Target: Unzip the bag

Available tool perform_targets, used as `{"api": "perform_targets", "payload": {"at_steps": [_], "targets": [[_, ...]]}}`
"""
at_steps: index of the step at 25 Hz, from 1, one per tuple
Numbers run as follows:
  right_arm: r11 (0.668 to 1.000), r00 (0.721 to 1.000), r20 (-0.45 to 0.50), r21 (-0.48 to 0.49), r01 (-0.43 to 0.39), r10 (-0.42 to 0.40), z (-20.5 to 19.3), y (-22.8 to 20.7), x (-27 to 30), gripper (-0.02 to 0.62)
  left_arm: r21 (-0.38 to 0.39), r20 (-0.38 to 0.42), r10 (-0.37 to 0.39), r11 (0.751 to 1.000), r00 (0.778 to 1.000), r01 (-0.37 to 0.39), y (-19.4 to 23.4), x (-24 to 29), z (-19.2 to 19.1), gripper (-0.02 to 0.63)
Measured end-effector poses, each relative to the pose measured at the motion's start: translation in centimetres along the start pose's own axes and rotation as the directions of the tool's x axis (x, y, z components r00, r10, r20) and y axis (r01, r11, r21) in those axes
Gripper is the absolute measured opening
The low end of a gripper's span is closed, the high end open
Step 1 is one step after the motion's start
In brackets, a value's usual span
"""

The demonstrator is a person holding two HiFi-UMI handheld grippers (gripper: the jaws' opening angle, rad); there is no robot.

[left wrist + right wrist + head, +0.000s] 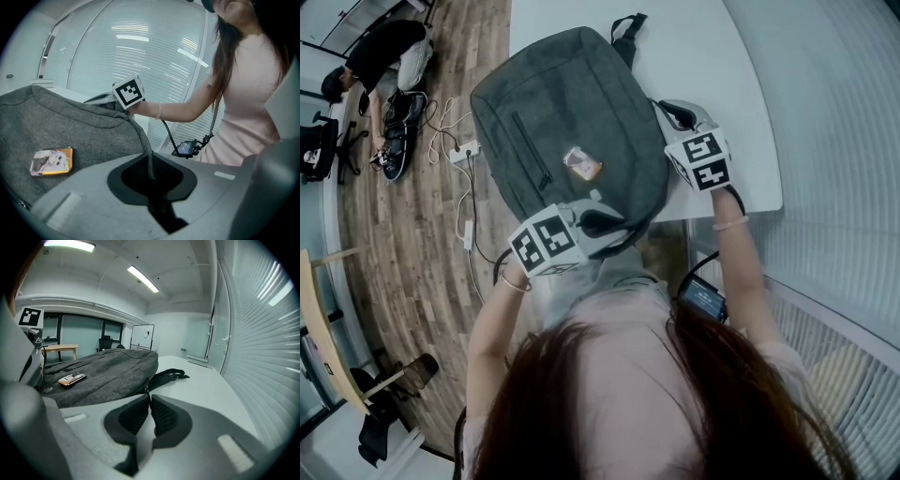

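A grey backpack (572, 122) lies flat on the white table (731, 66), with a small orange-edged picture tag (582, 163) on its front. My left gripper (605, 222) is at the bag's near corner, shut on a raised fold of the grey fabric edge (140, 133), which runs down between the jaws (151, 173). My right gripper (675, 114) is at the bag's right side. In the right gripper view its jaws (150, 401) are closed together at the bag's side seam, on the zipper pull (146, 389). The bag's black strap (168, 376) lies on the table beyond.
The table's near edge (722, 211) runs just under both grippers. Ribbed window blinds (844, 141) stand to the right. On the wooden floor to the left lie cables and a power strip (467, 150), and a person crouches there (384, 56). A small device (703, 298) hangs at my chest.
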State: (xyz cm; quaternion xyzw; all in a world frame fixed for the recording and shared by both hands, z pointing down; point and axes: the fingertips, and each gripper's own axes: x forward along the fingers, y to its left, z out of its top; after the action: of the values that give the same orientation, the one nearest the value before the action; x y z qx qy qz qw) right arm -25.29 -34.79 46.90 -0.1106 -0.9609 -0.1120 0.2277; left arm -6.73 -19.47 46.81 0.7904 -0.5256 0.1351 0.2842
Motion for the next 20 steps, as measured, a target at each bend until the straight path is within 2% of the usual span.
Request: {"api": "perform_targets", "payload": {"at_steps": [9,20], "targets": [[1.000,1.000,0.000,0.007,-0.004,0.004,-0.29,-0.08,0.18,0.023,-0.016,0.005,0.002,1.000,1.000,-0.002,0.14,0.02,0.05,0.044],[0.995,1.000,0.001,0.094,-0.029,0.029,-0.27,-0.15,-0.62,0.040,-0.025,0.020,0.041,0.999,0.999,-0.041,0.11,-0.27,0.48,0.067]]}}
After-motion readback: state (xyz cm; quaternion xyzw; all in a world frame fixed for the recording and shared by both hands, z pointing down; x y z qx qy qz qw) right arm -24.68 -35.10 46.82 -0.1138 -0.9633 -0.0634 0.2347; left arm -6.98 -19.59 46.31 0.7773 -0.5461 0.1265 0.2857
